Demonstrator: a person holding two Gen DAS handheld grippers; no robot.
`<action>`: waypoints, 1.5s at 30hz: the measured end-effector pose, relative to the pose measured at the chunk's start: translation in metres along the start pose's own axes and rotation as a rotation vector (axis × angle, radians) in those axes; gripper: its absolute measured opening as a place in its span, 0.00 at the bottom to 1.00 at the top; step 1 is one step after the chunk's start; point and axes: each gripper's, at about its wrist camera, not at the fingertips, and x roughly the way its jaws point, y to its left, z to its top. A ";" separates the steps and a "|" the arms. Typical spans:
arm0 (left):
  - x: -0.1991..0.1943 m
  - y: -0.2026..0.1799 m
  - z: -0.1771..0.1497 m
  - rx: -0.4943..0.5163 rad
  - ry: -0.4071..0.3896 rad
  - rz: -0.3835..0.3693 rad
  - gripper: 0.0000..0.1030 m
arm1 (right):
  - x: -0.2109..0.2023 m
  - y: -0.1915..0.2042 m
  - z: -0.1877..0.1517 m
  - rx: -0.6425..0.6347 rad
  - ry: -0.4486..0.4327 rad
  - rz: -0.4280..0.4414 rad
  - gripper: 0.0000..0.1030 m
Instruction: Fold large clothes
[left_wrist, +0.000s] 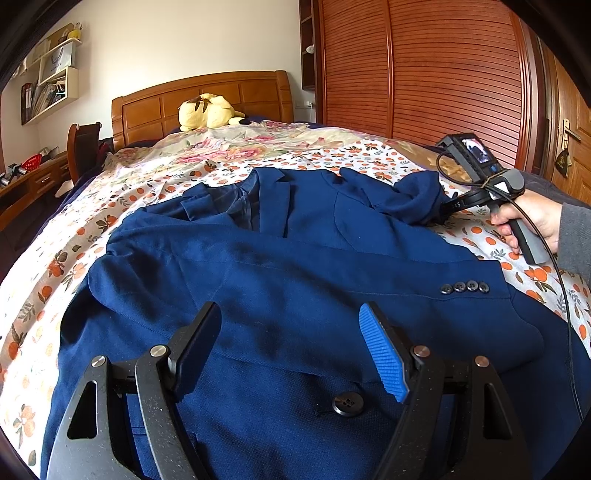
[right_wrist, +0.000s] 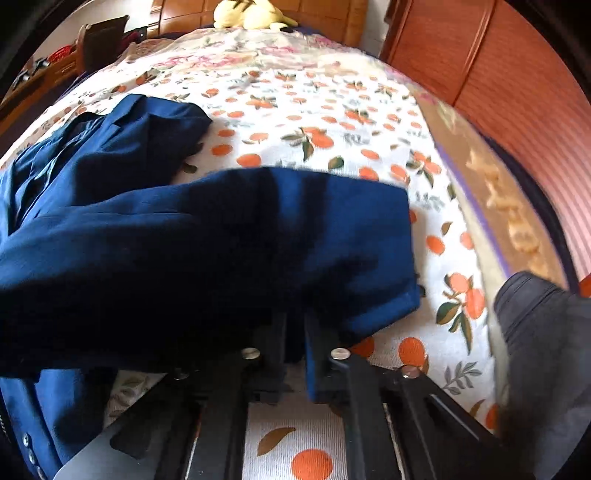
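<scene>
From my remote station: navy blazer (left_wrist: 280, 266) lies spread face-up across the bed's orange-print sheet (left_wrist: 373, 155), collar end toward the headboard (left_wrist: 199, 99), hem toward the foot edge nearest my left cam. One sleeve is laid across the body, cuff w/ four small buttons (left_wrist: 464, 287) pointing to the right edge of the bed. A large front button (left_wrist: 347, 405) sits low in the left view, between the tongs. Left gripper (left_wrist: 291, 325) hangs over the lower jacket front, jaws spread wide — nothing between them, and I cannot tell if the tips touch cloth. Right gripper (right_wrist: 295, 328) has its jaws drawn close together and pinched on the other sleeve (right_wrist: 280, 236); the fabric drapes over the finger ends in the right wrist view, hiding the tips. From the left cam that sleeve (left_wrist: 413, 195) shows bunched and raised near the right shoulder, at the right gripper's (left_wrist: 448, 208) nose, w/ the operator's hand (left_wrist: 528, 218) on the grey handle close to the bed's right edge. A yellow plush toy (left_wrist: 207, 110) rests at the head of the bed against the headboard. Wooden wardrobe (left_wrist: 424, 70) stands beyond the right side — a dark grey item (right_wrist: 543, 350) shows at the lower right of the right view, identity unclear.
</scene>
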 end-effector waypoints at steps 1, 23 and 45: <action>0.000 0.000 0.000 0.000 -0.001 0.000 0.76 | -0.006 0.001 0.000 -0.006 -0.021 -0.005 0.06; -0.057 -0.001 0.007 0.001 -0.099 -0.011 0.76 | -0.214 0.043 -0.026 -0.145 -0.342 -0.076 0.05; -0.170 0.031 0.012 -0.071 -0.197 0.045 0.76 | -0.347 0.097 -0.129 -0.304 -0.527 0.166 0.05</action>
